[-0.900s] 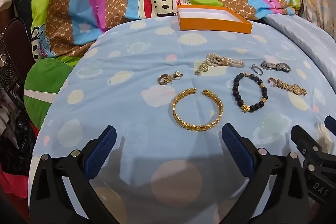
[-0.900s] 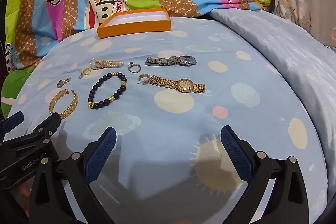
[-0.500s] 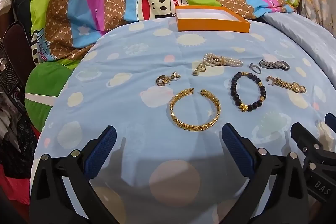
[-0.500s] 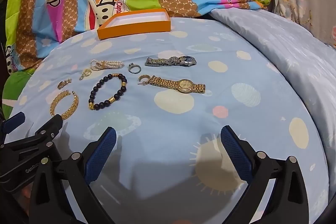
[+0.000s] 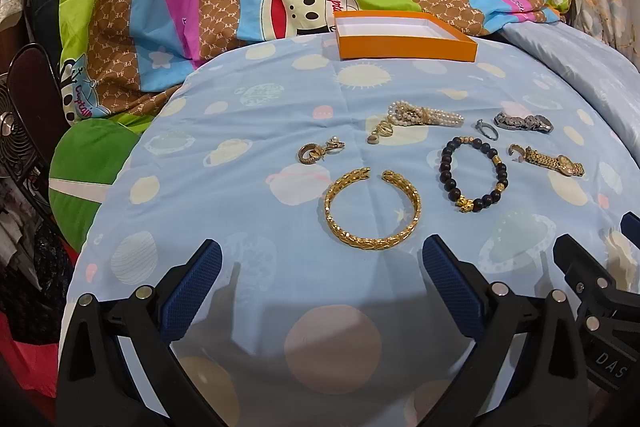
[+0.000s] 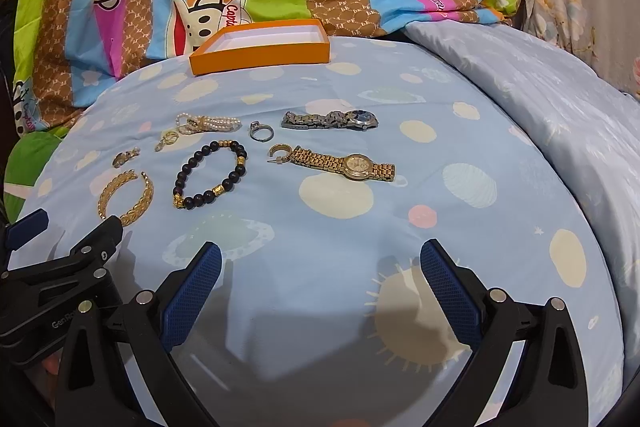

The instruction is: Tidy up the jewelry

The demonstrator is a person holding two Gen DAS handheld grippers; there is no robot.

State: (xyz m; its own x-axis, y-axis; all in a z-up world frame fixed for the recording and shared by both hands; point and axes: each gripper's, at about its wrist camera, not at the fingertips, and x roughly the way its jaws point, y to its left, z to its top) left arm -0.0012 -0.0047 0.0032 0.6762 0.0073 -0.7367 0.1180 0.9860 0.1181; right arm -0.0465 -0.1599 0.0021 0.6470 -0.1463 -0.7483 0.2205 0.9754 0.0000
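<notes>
Left hand-held gripper (image 6: 70, 233) hides gold bangle's (image 6: 126, 197) near edge, small clasps unclear

Plenty of bare blue sheet (image 6: 460, 227) on the right half, in front of the spread-open right gripper (image 6: 320, 271), nothing lying there. The left side is cramped: gold bangle (image 5: 373, 210) sits just ahead of the wide-open left gripper (image 5: 320, 271), with the bead bracelet (image 5: 474, 174) just beside it. The orange box (image 5: 406, 37) at the far edge is open on top, with a strip of bare sheet between it and the jewelry.
</notes>
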